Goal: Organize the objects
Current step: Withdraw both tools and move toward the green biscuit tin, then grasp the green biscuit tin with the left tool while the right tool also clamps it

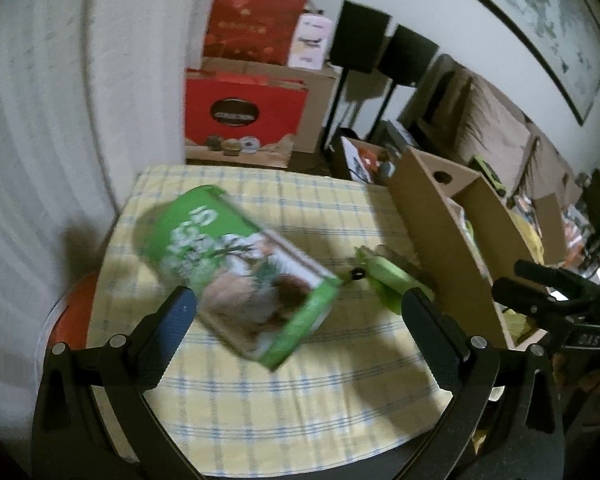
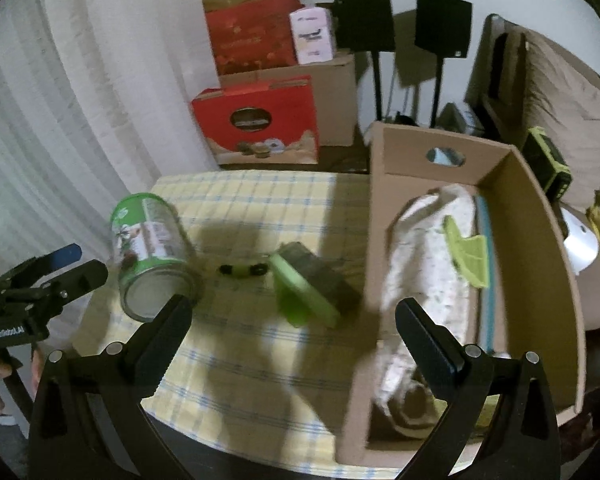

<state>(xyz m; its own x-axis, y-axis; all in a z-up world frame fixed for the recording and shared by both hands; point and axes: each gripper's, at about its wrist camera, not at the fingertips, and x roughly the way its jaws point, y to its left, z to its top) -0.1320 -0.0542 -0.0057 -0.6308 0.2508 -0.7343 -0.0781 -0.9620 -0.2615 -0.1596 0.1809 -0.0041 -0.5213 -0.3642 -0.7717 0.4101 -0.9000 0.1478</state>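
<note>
My left claw (image 1: 298,312) hangs spread wide and empty over the checked tablecloth (image 1: 260,396), lined up on the green tin (image 1: 236,268) tipped on its side just ahead. My right claw (image 2: 294,322) gapes empty too. Beyond lie the beaded band (image 2: 242,270) and green brush (image 2: 312,284), beside the cardboard box (image 2: 540,240) meant to collect them.

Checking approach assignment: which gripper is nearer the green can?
Left. The left gripper hangs open right at the green can; the right gripper, also open, sits farther off, between the can and the cardboard box.
</note>
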